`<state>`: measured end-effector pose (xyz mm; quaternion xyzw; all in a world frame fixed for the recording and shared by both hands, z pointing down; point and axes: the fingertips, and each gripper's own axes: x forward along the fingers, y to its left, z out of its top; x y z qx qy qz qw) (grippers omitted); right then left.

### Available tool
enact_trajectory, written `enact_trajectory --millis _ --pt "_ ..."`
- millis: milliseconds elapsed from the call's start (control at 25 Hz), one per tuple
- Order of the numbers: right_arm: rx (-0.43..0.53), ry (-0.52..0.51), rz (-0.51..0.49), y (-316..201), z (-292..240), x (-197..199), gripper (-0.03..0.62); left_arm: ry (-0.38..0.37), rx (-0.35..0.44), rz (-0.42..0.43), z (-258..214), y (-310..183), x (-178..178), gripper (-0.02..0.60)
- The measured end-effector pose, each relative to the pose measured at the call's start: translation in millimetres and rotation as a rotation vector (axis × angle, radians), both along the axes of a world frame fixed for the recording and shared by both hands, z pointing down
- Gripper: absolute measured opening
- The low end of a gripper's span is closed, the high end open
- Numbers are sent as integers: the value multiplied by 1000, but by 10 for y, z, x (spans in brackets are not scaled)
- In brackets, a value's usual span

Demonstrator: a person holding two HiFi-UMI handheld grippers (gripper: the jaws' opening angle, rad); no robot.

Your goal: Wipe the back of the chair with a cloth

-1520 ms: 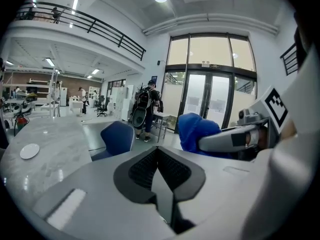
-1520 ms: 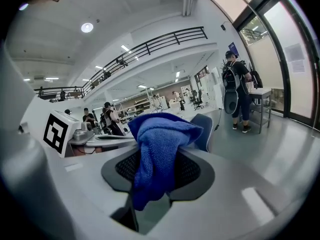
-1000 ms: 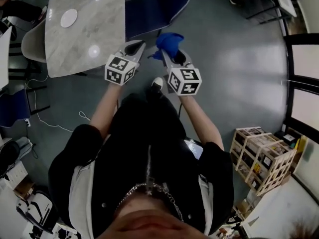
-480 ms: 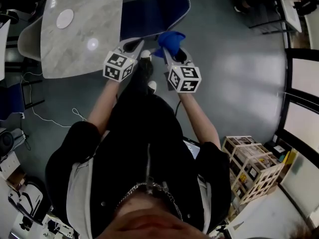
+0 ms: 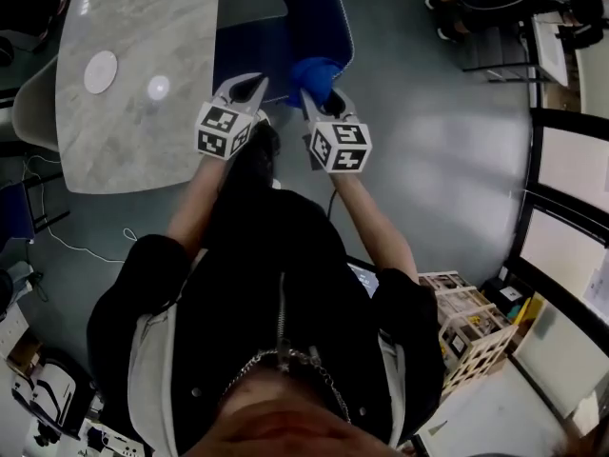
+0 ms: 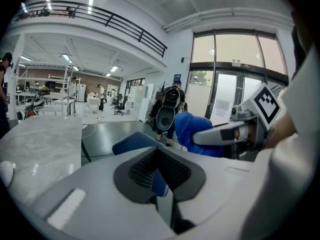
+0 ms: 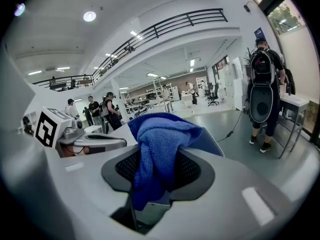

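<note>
A blue chair (image 5: 319, 12) stands by the table's right end, its back towards me; the left gripper view shows part of it (image 6: 131, 142). My right gripper (image 5: 309, 96) is shut on a bunched blue cloth (image 5: 317, 72), which hangs just in front of the chair's back. In the right gripper view the cloth (image 7: 159, 144) fills the jaws of that gripper (image 7: 156, 180). My left gripper (image 5: 254, 83) is shut with nothing in it, held beside the right one over the seat edge. From the left gripper (image 6: 161, 173) I see the cloth (image 6: 191, 128) to the right.
A marble table (image 5: 143, 112) with a white disc (image 5: 100, 71) lies at the left. A wooden crate (image 5: 473, 336) stands at the lower right. A white cable (image 5: 128, 237) trails on the grey floor. A person with a backpack (image 7: 263, 74) stands at the right.
I have stepped forward: the chair and table have slid nearer in the head view. Both grippers, still side by side, now reach the chair's back with the cloth.
</note>
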<state>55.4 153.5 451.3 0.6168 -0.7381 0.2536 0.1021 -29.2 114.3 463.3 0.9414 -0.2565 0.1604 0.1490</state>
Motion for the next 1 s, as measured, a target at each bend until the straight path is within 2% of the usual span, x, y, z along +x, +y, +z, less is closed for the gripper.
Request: enact_trajectory --millis 280,440,680,1000 --pt "-59 93 -121 -1148 151 144 156 -31 -33 32 136 -858 229 11" --pt "-80 137 -131 -1608 185 268 156 -31 -64 37 216 -1192 255 11" --pt "-94 175 -154 -2020 272 396 156 -28 -80 21 307 -1591 293 11" --pt "-141 233 -222 -2330 459 740 156 -41 -78 -12 341 -1834 504 11"
